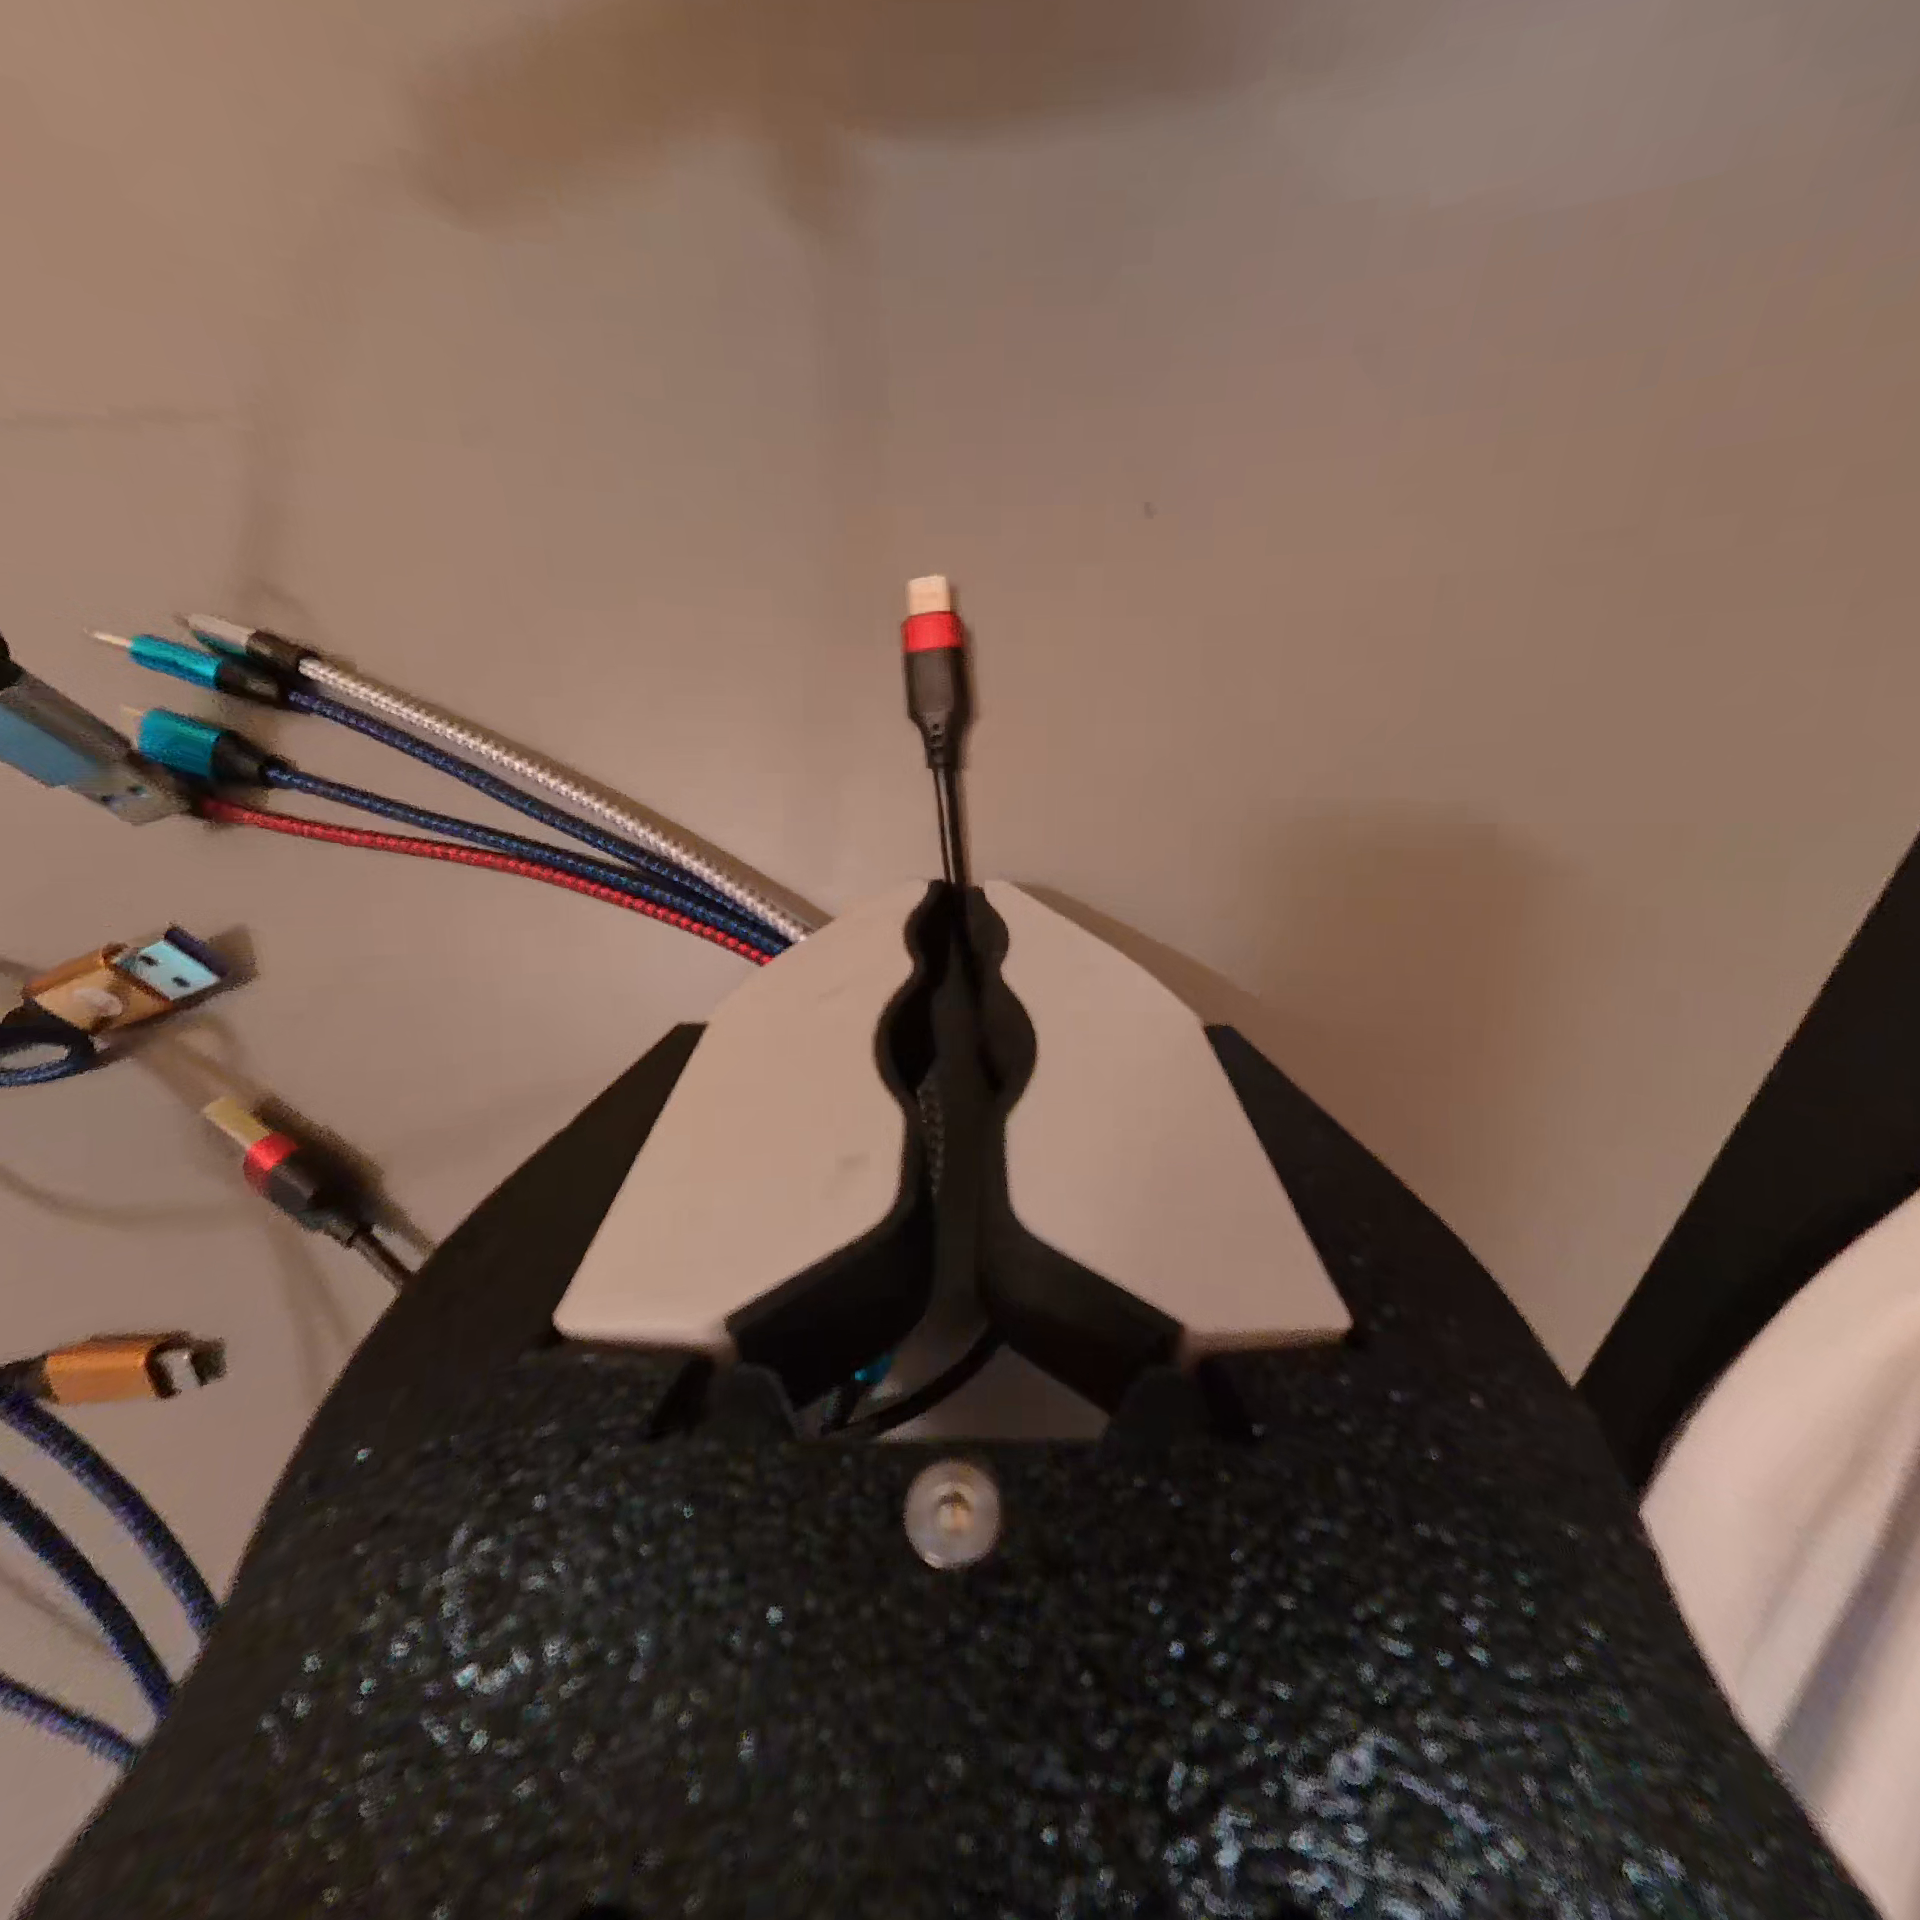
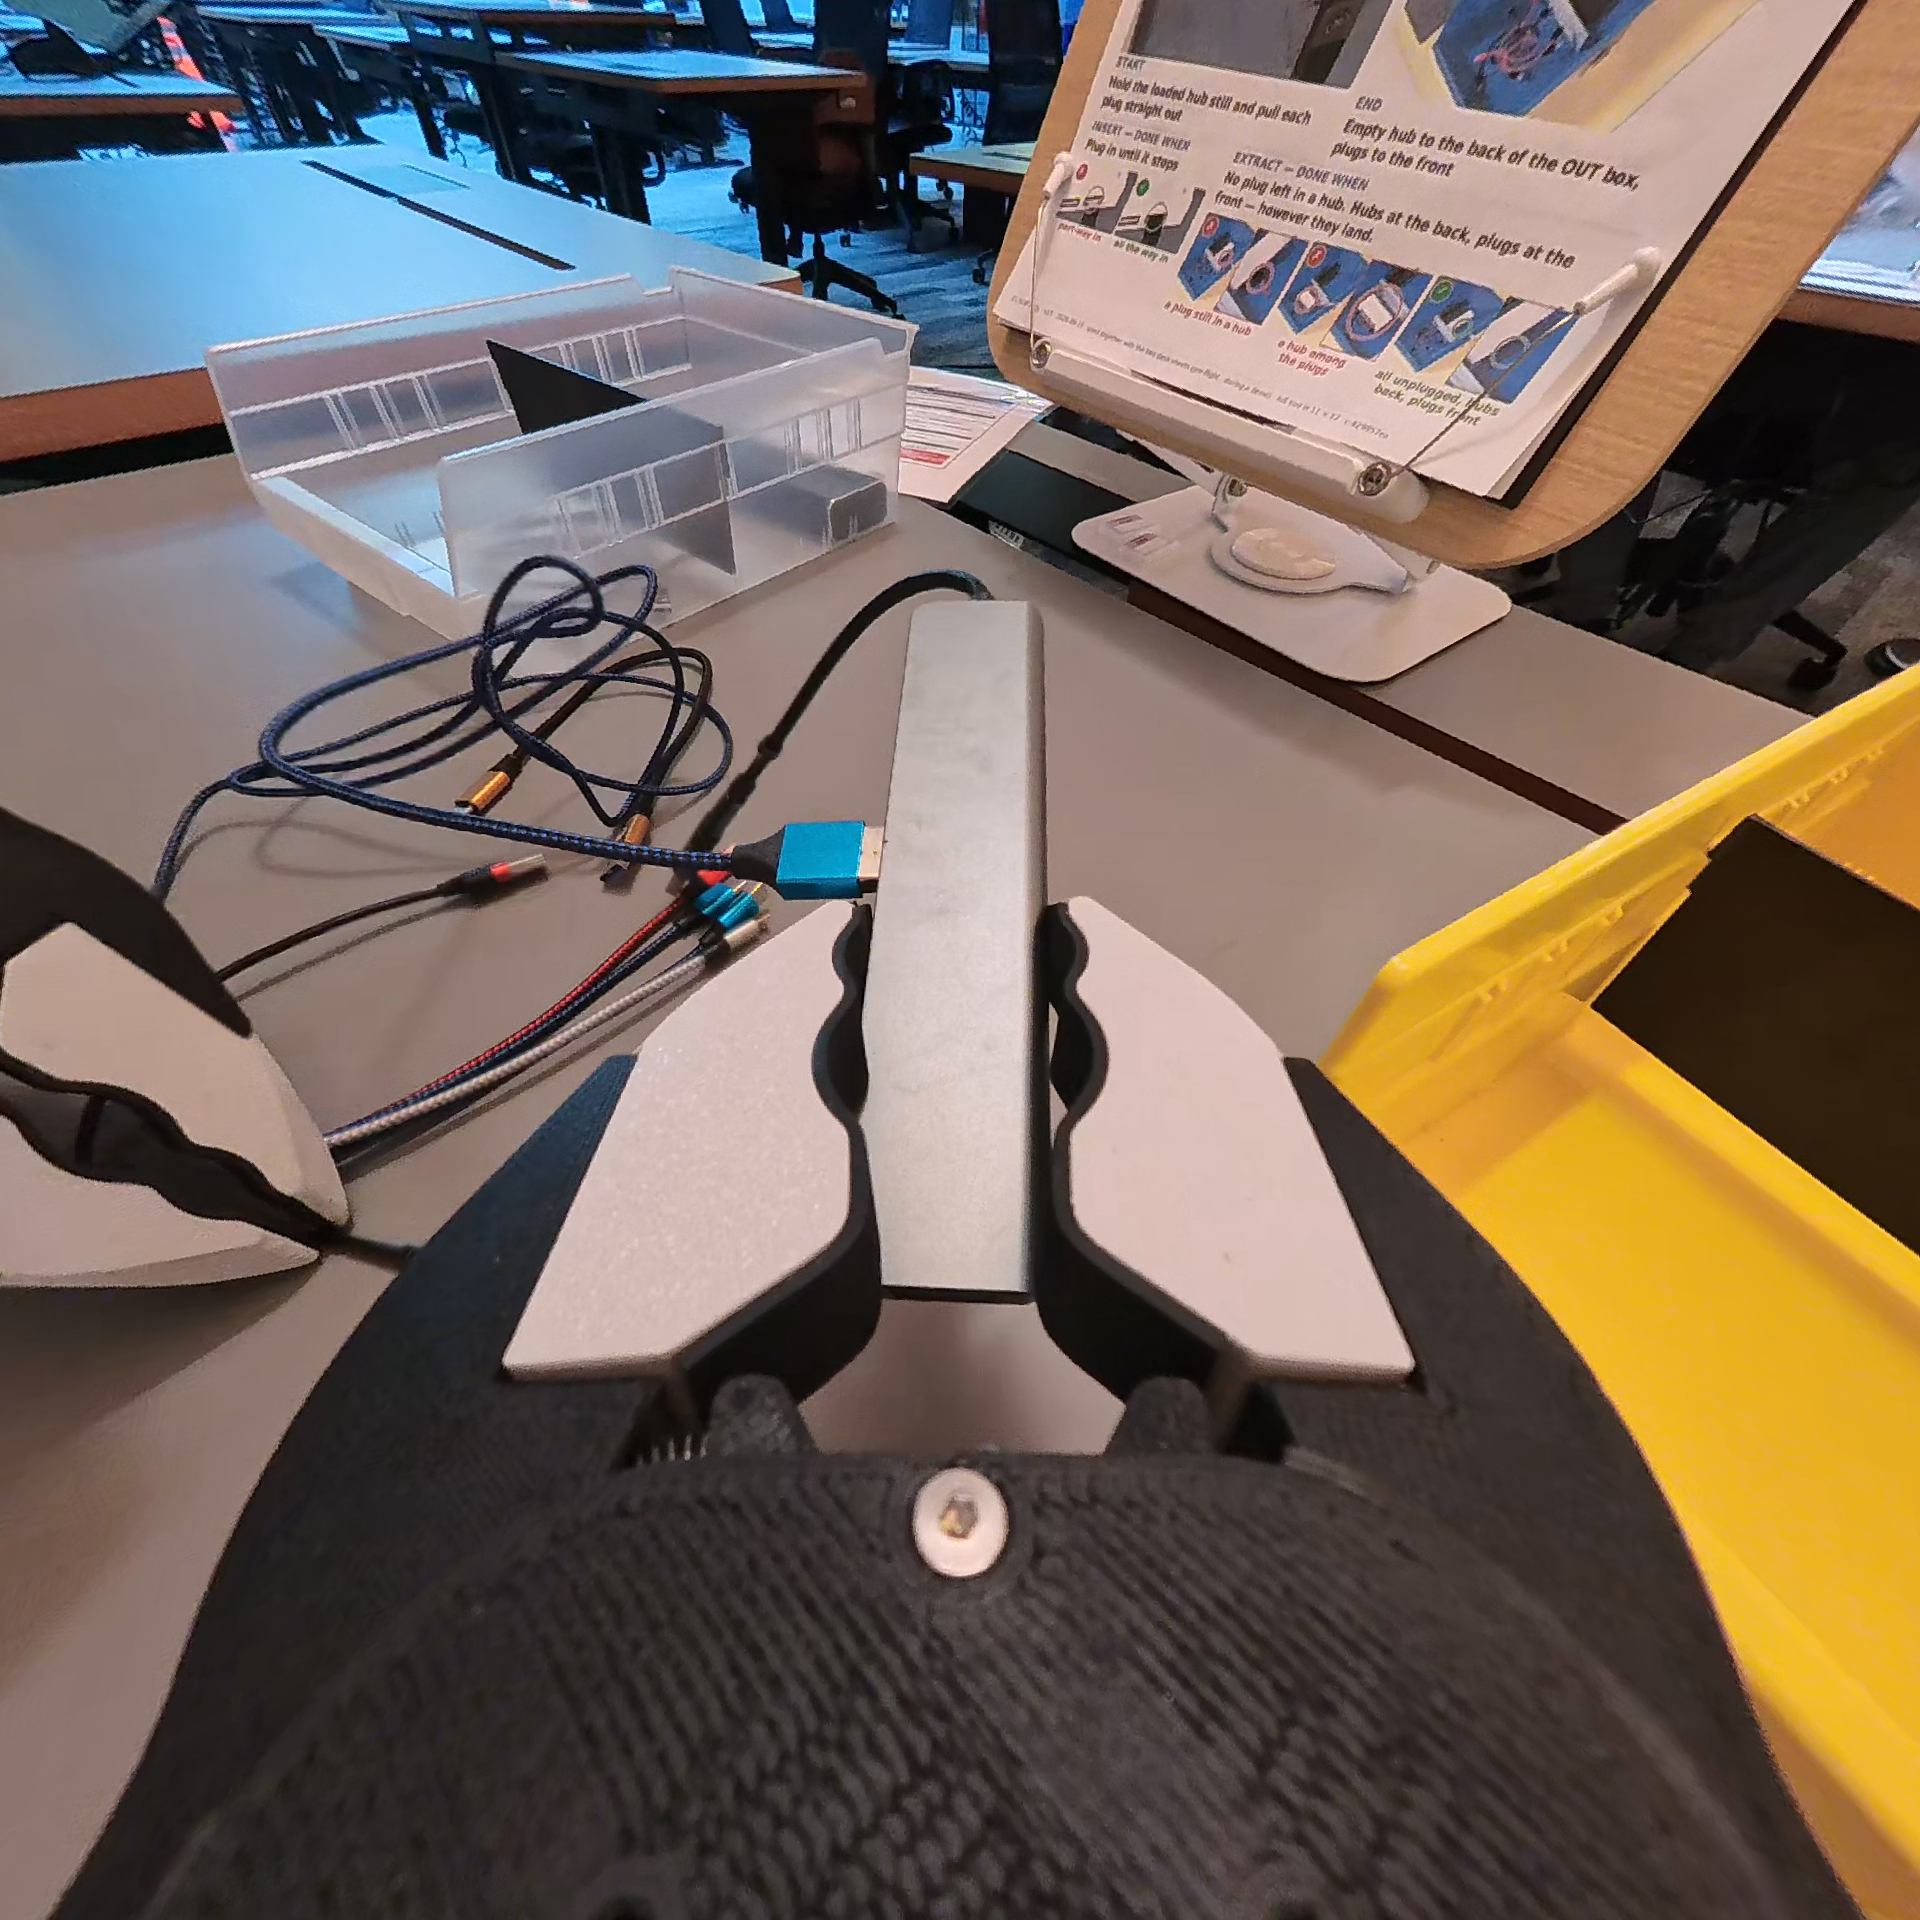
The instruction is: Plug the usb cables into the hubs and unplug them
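Cables lie fanned over the left of the grey bench [image 2: 1299, 831]: a bundle of braided leads [image 1: 499, 790] with teal and silver tips, gold-shelled plugs [image 1: 125, 982], and a spare red-collared plug [image 1: 265, 1153], all loose. Next along, the left claw [image 1: 961, 904] is pressed together on a thin black cable [image 1: 951, 821], pinching the cord well below the strain relief, so its red-collared plug [image 1: 932, 634] stands clear ahead of the tips. That plug's long axis runs straight on from the claw, metal tongue pointing away from the camera, over bare bench.

Further right, the right claw [image 2: 951, 935] is clamped on the grey hub [image 2: 961, 935], gripping its near half by the two long sides. The hub's long axis runs away from the camera, its own black lead leaving the far end. A teal plug [image 2: 821, 860] is already seated in its left long face, crosswise to the hub.

For a good insertion, I would judge the cord grip too floppy: better to regrip on the red-collared shell, then turn the plug crosswise to the hub, tongue aimed at a free port on the left face, which cannot be made out here. Keep the hub steady and push straight, without rocking. A clear divided bin [image 2: 561, 416] and a yellow crate [image 2: 1621, 1143] stand beyond and to the right.
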